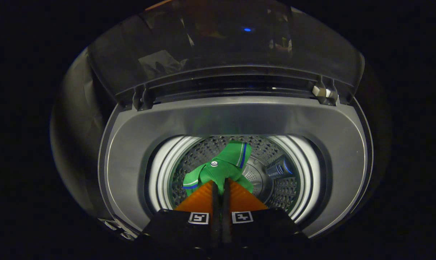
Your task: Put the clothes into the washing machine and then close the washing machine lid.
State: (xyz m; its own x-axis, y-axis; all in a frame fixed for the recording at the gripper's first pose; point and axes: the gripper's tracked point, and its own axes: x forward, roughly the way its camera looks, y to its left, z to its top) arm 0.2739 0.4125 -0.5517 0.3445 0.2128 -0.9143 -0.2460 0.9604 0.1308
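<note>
My gripper [218, 185] over open washing machine [236, 119], pointing down into drum [272, 180]. My fingers [203, 198] pressed nearly together, pinching green garment [221, 166] at tips. Garment hangs inside drum mouth, white button showing, blue-striped cuffs far and left. Lid [225, 47] raised at far side, dark, glossy.

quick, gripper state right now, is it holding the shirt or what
Gripper: jaws closed on the green garment, holding it over the open washing machine drum.
</note>
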